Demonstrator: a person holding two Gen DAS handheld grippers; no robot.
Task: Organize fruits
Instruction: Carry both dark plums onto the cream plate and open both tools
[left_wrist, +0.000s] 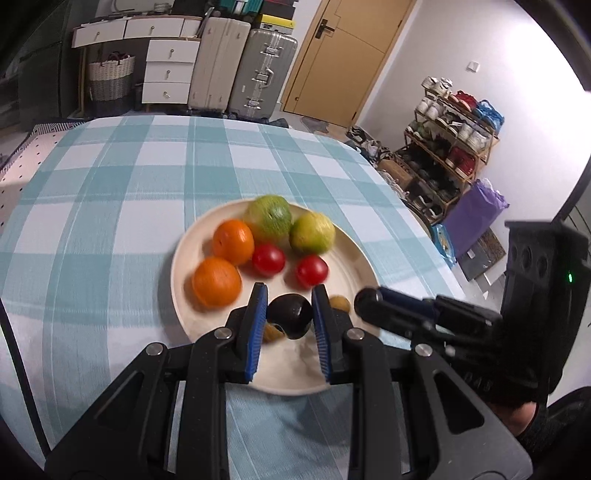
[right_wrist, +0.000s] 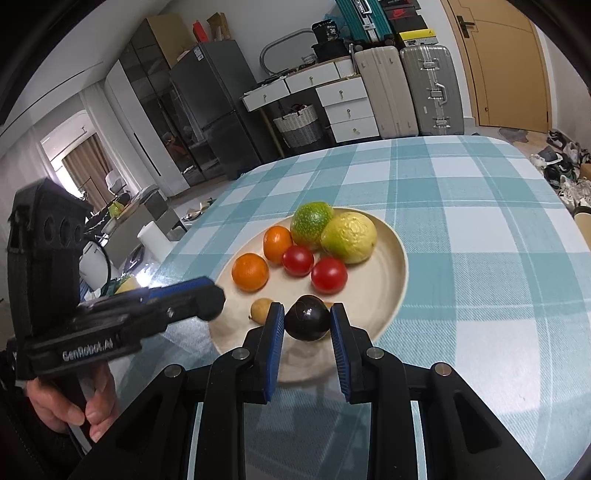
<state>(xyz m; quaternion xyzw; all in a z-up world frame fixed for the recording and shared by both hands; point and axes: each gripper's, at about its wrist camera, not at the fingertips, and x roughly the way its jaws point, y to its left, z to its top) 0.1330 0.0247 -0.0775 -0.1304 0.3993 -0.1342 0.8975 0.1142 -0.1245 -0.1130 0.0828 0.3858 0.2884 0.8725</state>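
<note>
A cream plate on the checked tablecloth holds two oranges, two red tomatoes, two green-yellow citrus fruits and small yellowish fruits. A dark purple round fruit sits between each gripper's blue pads. My left gripper is shut on one dark fruit just above the plate's near side. My right gripper is shut on another. The right gripper also shows in the left wrist view, and the left gripper in the right wrist view.
The table has a teal and white checked cloth. Behind it stand suitcases, a white drawer unit and a door. A shoe rack stands right of the table. A fridge stands at the left.
</note>
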